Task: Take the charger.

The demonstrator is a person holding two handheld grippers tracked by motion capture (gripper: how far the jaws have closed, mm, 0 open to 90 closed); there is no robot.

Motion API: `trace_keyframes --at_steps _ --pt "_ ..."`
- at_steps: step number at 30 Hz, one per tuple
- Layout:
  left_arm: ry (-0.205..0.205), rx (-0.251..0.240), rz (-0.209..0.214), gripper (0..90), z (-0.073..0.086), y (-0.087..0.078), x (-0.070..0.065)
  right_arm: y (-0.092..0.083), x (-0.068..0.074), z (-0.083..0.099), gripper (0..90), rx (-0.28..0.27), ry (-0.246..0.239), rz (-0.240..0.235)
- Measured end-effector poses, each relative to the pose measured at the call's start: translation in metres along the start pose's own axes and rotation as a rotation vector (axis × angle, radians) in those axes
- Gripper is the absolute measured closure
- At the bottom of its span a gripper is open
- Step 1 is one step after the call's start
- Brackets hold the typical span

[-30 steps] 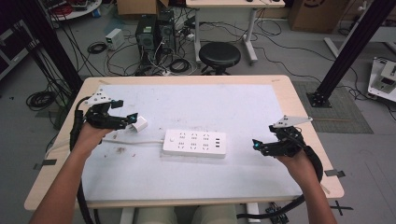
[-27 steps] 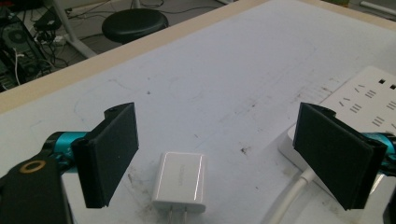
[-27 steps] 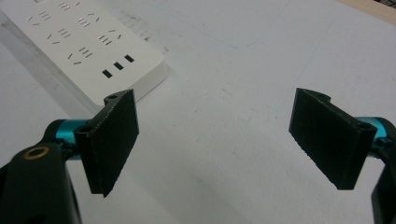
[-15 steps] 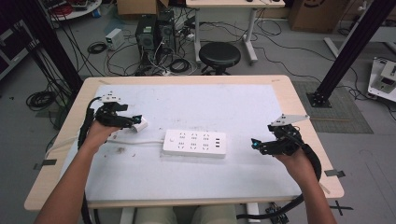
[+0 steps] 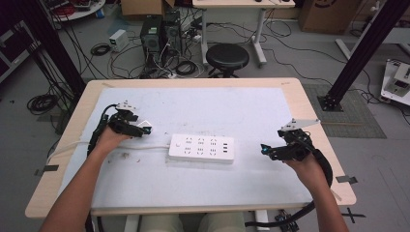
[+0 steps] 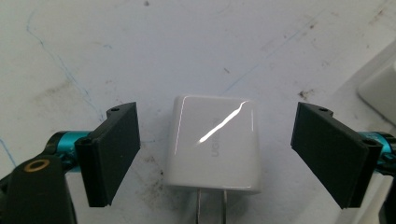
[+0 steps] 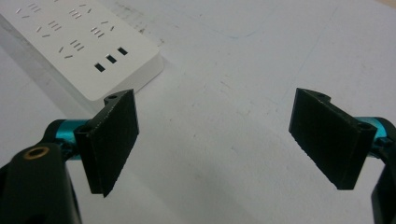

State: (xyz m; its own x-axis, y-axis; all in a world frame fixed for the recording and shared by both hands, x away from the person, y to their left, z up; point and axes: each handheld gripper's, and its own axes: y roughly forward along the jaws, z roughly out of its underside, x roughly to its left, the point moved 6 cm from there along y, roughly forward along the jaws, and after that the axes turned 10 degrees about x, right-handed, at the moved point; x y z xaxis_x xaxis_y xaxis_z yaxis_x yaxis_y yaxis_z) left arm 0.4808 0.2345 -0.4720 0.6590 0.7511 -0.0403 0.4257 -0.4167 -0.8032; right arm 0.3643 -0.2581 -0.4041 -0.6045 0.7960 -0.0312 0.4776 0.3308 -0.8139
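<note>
On my table [image 5: 290, 96] the power strip [image 5: 202, 148] lies mid-way — charger [image 5: 144, 127] to its left, between my left gripper's [image 6: 215, 154] jaws.

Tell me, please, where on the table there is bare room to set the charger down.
The far half of the table, beyond the power strip, is bare. So is the stretch between the strip and the right tool, and the near edge. It is crowded by the left tool, around the charger and the strip's cord.

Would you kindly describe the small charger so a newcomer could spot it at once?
On the white table mat, look left of the long power strip. Between the open left gripper lies the charger: a glossy white cube with two metal prongs, far smaller than the strip.
</note>
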Motion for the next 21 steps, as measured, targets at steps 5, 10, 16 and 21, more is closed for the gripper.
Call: trace_keyframes --at_steps 5,10,16,21 --pt "-0.003 0.035 -0.002 15.7 0.005 0.009 0.002 0.001 -0.003 0.001 16.1 0.001 0.001 0.0" --pt "-0.009 0.045 -0.012 19.3 0.007 0.014 0.004 0.002 -0.003 0.002 16.1 0.008 0.008 -0.005" --pt "-0.014 0.039 -0.015 21.8 0.007 0.014 0.005 0.002 -0.003 0.002 16.1 0.008 0.003 -0.003" --pt "-0.008 0.036 -0.026 24.4 0.007 0.014 0.005 0.001 -0.002 0.001 16.1 0.007 0.002 -0.001"
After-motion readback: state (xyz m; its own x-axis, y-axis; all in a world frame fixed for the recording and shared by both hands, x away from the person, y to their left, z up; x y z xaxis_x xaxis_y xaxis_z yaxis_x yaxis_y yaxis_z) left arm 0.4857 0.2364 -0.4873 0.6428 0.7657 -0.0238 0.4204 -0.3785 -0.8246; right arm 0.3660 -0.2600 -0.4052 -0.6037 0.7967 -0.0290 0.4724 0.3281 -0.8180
